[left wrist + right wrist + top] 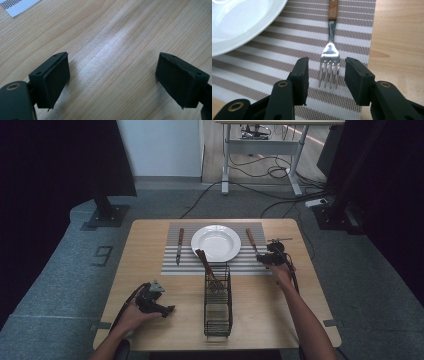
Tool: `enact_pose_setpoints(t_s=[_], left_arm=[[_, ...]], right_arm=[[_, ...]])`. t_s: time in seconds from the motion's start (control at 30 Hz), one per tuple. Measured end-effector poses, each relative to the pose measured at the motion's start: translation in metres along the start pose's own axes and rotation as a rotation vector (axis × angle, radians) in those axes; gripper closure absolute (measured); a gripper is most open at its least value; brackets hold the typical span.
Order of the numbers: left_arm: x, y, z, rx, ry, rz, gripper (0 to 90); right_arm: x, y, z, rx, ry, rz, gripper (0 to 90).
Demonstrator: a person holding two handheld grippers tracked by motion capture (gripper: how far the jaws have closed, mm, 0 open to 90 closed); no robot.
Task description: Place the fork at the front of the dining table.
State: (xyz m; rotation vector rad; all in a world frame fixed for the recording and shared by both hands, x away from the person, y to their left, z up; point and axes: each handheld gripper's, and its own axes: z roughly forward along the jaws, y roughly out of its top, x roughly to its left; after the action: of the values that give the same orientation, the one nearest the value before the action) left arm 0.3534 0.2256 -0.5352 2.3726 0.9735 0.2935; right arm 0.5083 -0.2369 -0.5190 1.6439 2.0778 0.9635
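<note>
A fork (329,50) with a wooden handle lies on the striped placemat (352,32), to the right of the white plate (242,22). My right gripper (326,75) is open, one jaw on each side of the tines with a gap both ways. From above, the right gripper (262,258) sits at the near end of the fork (251,241). My left gripper (169,310) rests on the table at the front left; the left gripper (112,72) is open over bare wood with nothing between its jaws.
A wooden-handled knife (179,245) lies on the placemat (170,262) to the left of the plate (216,242). A black wire basket (218,312) stands at the front centre, with a wooden-handled utensil (205,264) leaning in it. The table's (145,240) edges lie all round.
</note>
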Motion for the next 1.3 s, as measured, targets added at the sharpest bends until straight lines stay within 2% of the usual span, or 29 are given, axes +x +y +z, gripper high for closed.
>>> enact_pose_setpoints(t_s=[0.13, 0.27, 0.47, 0.67, 1.0, 1.17, 1.3], left_arm=[[0.000, 0.000, 0.000, -0.001, 0.000, -0.001, 12.1], [0.000, 0.000, 0.000, -0.001, 0.000, -0.001, 12.2], [0.000, 0.000, 0.000, 0.000, -0.001, 0.000, 12.1], [0.000, 0.000, 0.000, -0.001, 0.000, 0.000, 12.1], [0.000, 0.000, 0.000, 0.000, -0.001, 0.001, 12.1], [-0.001, 0.000, 0.000, -0.002, -0.001, -0.001, 12.2], [-0.001, 0.000, 0.000, -0.002, 0.000, 0.001, 12.2]], right_arm=[[0.002, -0.005, -0.001, 0.020, -0.001, -0.007, 51.7], [0.001, -0.007, -0.002, 0.024, -0.007, 0.008, 50.4], [0.002, -0.015, 0.000, 0.043, 0.023, 0.023, 50.5], [0.005, -0.017, 0.001, 0.044, 0.052, 0.019, 50.5], [0.013, -0.018, 0.004, 0.051, 0.065, -0.011, 50.4], [0.014, -0.018, 0.003, 0.045, 0.055, -0.016, 49.1], [0.014, -0.015, -0.006, -0.002, 0.042, -0.015, 47.1]])
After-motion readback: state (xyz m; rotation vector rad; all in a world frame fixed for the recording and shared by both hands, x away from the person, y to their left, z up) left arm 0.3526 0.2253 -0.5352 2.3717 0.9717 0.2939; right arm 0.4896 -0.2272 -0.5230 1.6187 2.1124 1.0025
